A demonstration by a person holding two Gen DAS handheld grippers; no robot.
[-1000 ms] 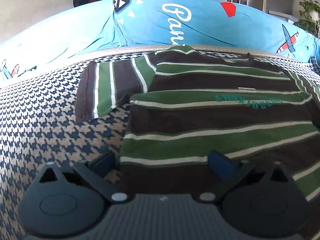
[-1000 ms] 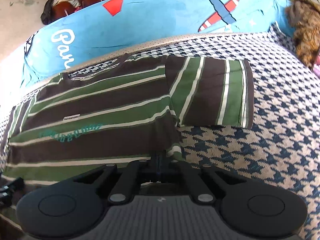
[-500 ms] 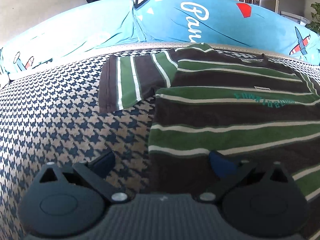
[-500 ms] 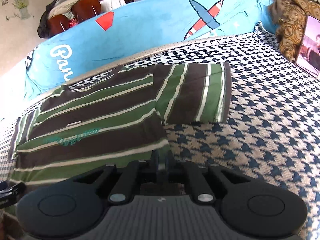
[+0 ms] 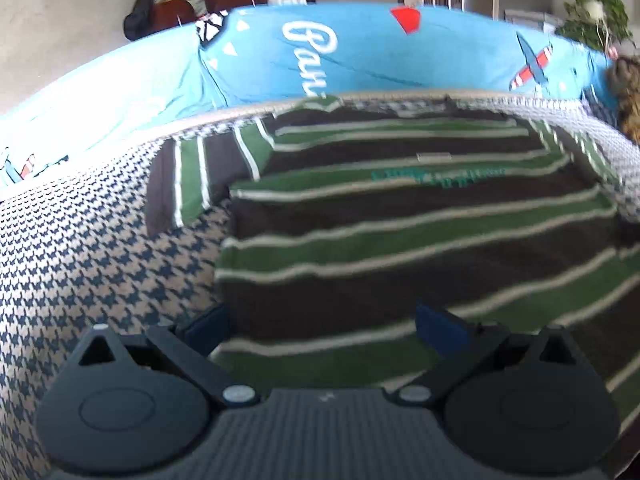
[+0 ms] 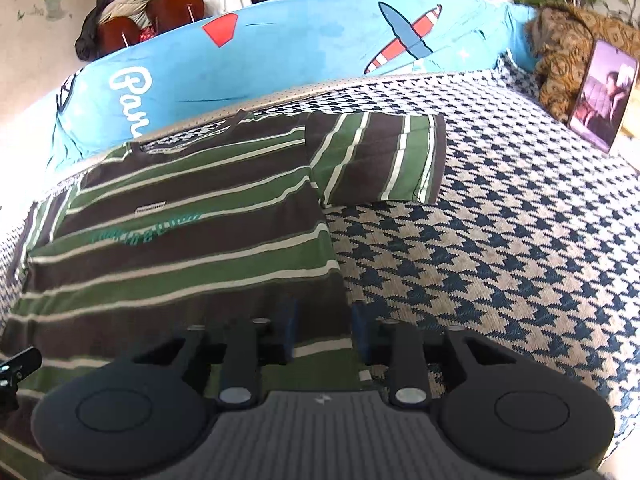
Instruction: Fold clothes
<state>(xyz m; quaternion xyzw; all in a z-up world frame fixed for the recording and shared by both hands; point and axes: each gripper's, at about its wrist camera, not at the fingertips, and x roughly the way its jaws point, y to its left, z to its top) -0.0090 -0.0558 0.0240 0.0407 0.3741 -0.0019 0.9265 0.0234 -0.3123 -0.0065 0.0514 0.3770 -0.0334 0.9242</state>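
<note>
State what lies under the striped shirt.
The shirt lies flat on a houndstooth cover, which shows all round it. Anything beneath the shirt itself is hidden.

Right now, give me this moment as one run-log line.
shirt: flat on sofa cover, sleeves spread | left gripper: open, at hem | right gripper: open, over hem corner | fold: not begun

We hold our left gripper (image 5: 322, 326) low and level, its jaws spread wide, the two blue pads (image 5: 434, 326) well apart at either side of the view. Our right gripper (image 6: 322, 330) sits just as low, its jaws parted by a narrower gap, blue pads (image 6: 289, 326) facing each other with nothing clamped between them. Both point forward. Our hands and sleeves stay out of sight behind the cameras.
</note>
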